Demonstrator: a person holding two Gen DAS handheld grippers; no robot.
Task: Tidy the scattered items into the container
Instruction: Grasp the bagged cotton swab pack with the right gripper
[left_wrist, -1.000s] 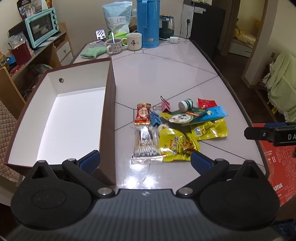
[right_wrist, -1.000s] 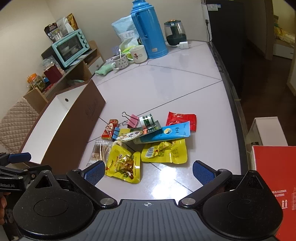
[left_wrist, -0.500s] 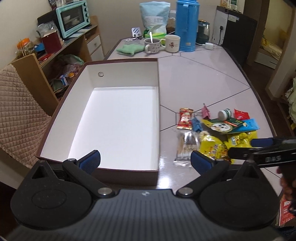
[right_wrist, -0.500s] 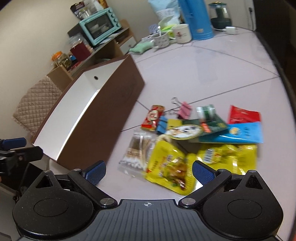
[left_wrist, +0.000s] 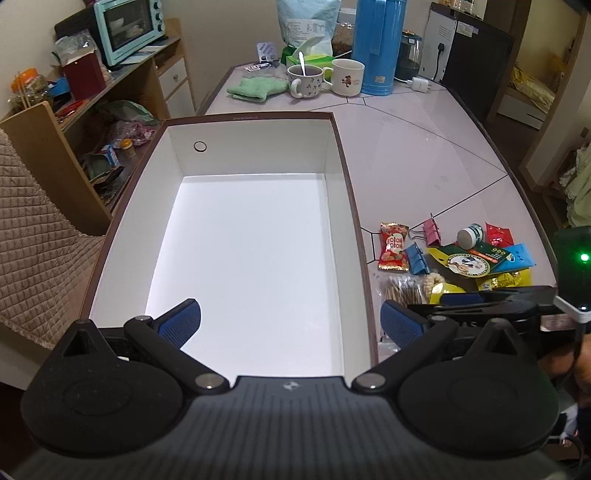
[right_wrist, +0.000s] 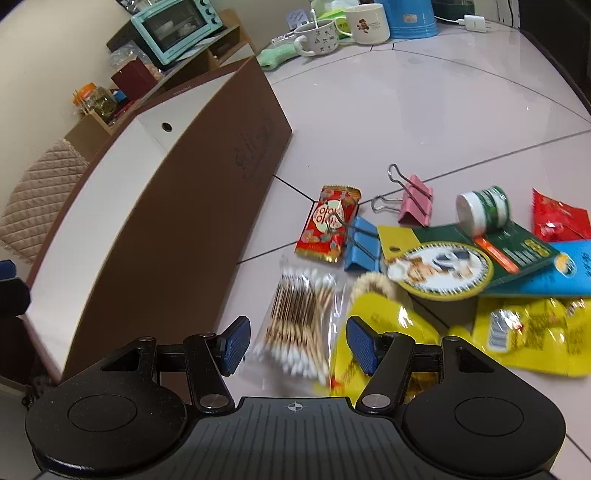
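Brown-walled, white-lined container (left_wrist: 255, 236) lies directly beneath and ahead of the left gripper (left_wrist: 290, 325), whose blue-padded jaws stand wide apart, holding nothing, over its bare interior. To that gripper's right, outside the container's long wall, the scattered items sit grouped on the pale tiled table (left_wrist: 413, 155). The right gripper (right_wrist: 295, 345), jaws parted and gripping nothing, straddles the near end of a clear packet of cotton swabs (right_wrist: 301, 315); whether the pads touch it cannot be told. Just right of its right pad lies a yellow snack packet (right_wrist: 384, 332). Ahead are a red candy packet (right_wrist: 328, 229), a blue binder clip (right_wrist: 360, 247) touching it, a pink binder clip (right_wrist: 413, 201), and a small green-banded jar (right_wrist: 484, 212) on its side. Farther ahead stand two mugs (right_wrist: 347, 26) and a blue thermos (left_wrist: 376, 48).
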